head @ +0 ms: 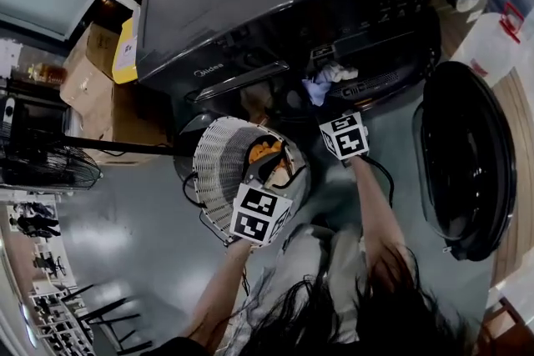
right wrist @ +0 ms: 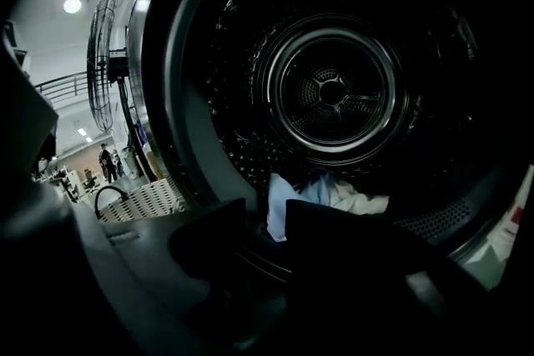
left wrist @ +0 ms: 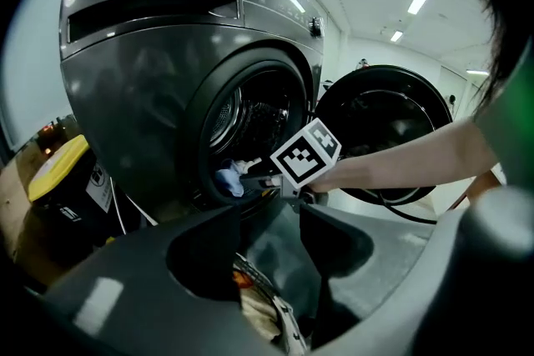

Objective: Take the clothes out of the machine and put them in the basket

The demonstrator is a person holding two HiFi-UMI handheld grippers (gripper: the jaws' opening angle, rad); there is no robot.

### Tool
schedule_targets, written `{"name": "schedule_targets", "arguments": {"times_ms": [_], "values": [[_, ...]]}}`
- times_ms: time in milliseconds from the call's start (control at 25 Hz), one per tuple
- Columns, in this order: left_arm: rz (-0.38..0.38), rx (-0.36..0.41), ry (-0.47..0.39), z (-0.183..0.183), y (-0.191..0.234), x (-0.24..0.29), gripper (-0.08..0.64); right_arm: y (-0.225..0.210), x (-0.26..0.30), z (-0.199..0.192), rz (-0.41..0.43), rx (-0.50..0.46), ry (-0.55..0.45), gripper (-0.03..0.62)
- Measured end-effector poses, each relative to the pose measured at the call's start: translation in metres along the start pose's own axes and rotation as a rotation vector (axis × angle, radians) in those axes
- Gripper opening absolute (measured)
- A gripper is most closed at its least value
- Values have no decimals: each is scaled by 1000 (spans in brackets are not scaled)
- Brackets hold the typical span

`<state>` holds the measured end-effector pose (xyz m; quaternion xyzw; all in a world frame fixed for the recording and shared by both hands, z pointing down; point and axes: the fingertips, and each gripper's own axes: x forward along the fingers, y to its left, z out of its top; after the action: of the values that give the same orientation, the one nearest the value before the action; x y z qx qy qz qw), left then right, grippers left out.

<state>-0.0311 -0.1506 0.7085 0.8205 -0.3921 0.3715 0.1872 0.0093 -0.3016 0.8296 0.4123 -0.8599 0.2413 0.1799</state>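
- Tongs first: the left tongs (left wrist: 269, 236) hang over the white, round, slatted plastic basket (head: 215, 171), with the jaws apart and nothing between them.
- Below that gap, an orange-and-beige garment (left wrist: 257, 306) lies inside the basket.
- The right tongs (right wrist: 267, 219) point into the mouth of the dark grey front-loading washing machine (head: 275, 4), with a narrow gap between the jaws.
- A light blue and white cloth (right wrist: 284, 200) lies at the front lip of the perforated steel drum (right wrist: 334, 92), right at the tips of the right tongs. Its blue edge shows in the gap between the jaws, and the pads are not pressed onto it.
- In the left gripper view the same cloth sits at the bottom of the round opening, at the tip of the right tongs.
- The round dark door (head: 463, 162) of the machine is swung wide open on the person's right.
- The basket stands on the grey floor (head: 125, 221) just in front of the machine, left of the opening.
- Brown cardboard boxes (head: 92, 71) stand beside the machine's left side, and a black standing fan (right wrist: 102, 62) is near the basket.
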Motion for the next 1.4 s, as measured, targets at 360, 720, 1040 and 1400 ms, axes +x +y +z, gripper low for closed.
{"name": "schedule_targets", "arguments": {"times_ms": [360,720,1040,1400], "values": [[-2,72,13,-19,1,18,227,-11,55,-7,-23,-2,-6,210],[12,82,33,-30,12,8,227,-18,45,-9,-41,153,-89,35],[-34,72,69,-14,-5,-17,227,2,-26,9,27,288,-166,35],[-68,96,81,28,-25,-45,227,34,-129,57,53,368,-264,35]]}}
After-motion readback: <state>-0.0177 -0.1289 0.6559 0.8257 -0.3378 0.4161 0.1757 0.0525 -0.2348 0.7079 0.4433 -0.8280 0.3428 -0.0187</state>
